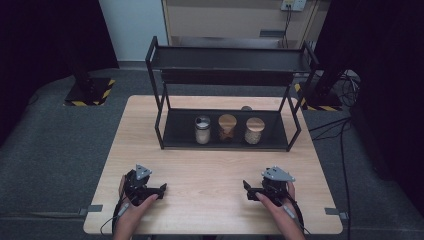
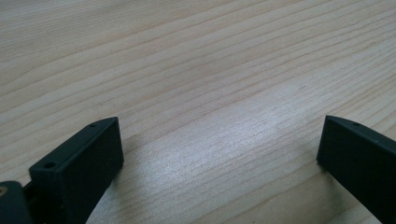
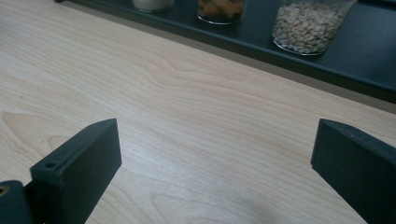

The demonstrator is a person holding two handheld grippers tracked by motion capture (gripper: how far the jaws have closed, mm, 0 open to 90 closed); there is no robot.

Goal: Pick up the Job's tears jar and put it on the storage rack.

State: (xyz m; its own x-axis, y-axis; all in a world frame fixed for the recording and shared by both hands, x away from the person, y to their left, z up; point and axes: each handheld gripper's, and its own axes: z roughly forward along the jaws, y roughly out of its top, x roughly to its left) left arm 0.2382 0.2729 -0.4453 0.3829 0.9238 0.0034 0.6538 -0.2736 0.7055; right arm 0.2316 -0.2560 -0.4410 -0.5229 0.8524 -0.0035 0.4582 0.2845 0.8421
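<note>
- High view: The left claw [image 1: 161,190] rests on the wooden counter [image 1: 215,170], held by a hand [image 1: 131,212]. The right claw [image 1: 247,189] rests there too, held by the other hand [image 1: 280,207]. The two claws are well apart and their tips point toward each other.
- High view: Far ahead of both claws stands a black rack [image 1: 227,142]. Three jars stand upright in a row on its low shelf: a white jar [image 1: 202,130], a brown jar [image 1: 226,128] and a bean jar [image 1: 254,131]. Their long sides go straight up. The brown jar and the bean jar have round wooden lids. I can read no words or labels on any jar.
- Left claw view: The left claw [image 2: 219,140] is wide open with nothing in it. Bare wood of the counter [image 2: 196,70] lies between and ahead of its jaws.
- Right claw view: The right claw [image 3: 215,140] is wide open too, with nothing in it. Ahead of it is the rack's [image 3: 327,65] low shelf. The bean jar [image 3: 308,25] is ahead and a bit right. The brown jar [image 3: 222,10] is straight ahead. The white jar [image 3: 152,4] is ahead and left. None has writing I can read.
</note>
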